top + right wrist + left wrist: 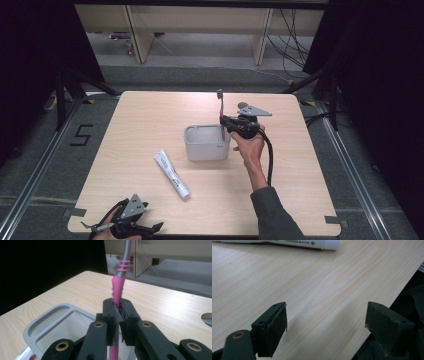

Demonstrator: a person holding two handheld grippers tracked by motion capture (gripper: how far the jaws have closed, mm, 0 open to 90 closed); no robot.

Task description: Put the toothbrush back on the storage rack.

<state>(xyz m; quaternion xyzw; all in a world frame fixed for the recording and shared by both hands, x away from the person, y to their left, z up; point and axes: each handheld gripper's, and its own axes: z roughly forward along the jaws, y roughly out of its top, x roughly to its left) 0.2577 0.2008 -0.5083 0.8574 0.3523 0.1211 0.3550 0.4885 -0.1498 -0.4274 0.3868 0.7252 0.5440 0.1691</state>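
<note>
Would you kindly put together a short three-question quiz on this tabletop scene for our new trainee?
1. What is the right gripper clamped on?
2. True or false: the toothpaste tube lies inside the grey container.
3. The left gripper is: A) holding the tube, B) open with nothing between its jaws, C) inside the container.

Key:
1. The pink toothbrush, held upright at the container, bristle head up.
2. False; it lies on the table, left of the container.
3. B.

High cam above table (150,115) looking fwd/down, gripper cams close along jaws, all share tabletop.
</note>
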